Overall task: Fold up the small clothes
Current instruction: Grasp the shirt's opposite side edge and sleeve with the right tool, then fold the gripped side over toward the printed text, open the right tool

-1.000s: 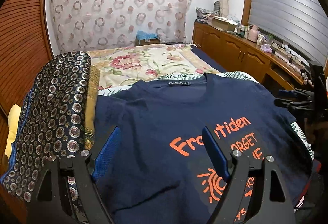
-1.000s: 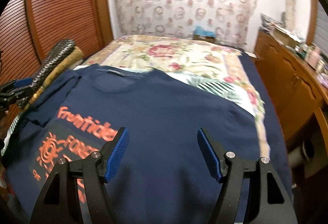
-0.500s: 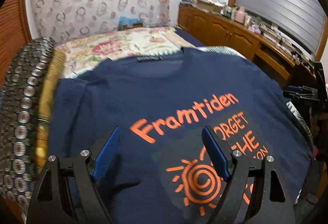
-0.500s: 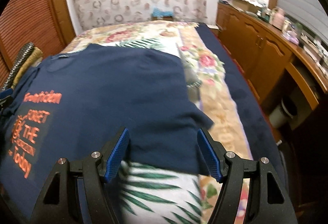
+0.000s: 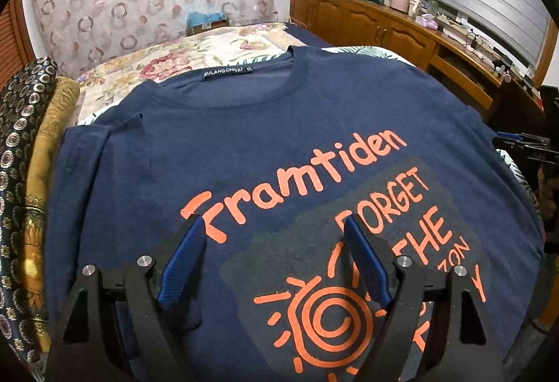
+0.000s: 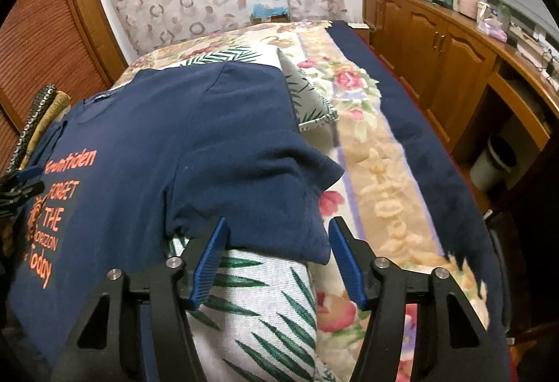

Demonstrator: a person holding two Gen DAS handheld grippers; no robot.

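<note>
A navy T-shirt (image 5: pixel 279 144) with orange print lies face up on a leaf-patterned cushion (image 6: pixel 258 308) on the bed. Its left sleeve (image 5: pixel 94 165) is folded in over the body. My left gripper (image 5: pixel 272 228) is open and empty, hovering over the printed chest. In the right wrist view the shirt (image 6: pixel 167 151) spreads to the left and its right sleeve (image 6: pixel 276 200) hangs over the cushion edge. My right gripper (image 6: pixel 277 228) is open and empty, its fingertips on either side of that sleeve's hem. The left gripper (image 6: pixel 21 186) shows at that view's left edge.
A floral blanket (image 6: pixel 377 193) covers the bed. Rolled patterned fabrics (image 5: pixel 24 193) lie along the shirt's left side. A wooden cabinet (image 6: pixel 454 57) with clutter runs along the right wall, a bin (image 6: pixel 492 161) below it. A small grey pillow (image 6: pixel 307 95) lies beyond the sleeve.
The left gripper has moved right and lower over the shirt's print. The right gripper has swung right, from over the shirt body to the right sleeve's hem. Both stay open.
</note>
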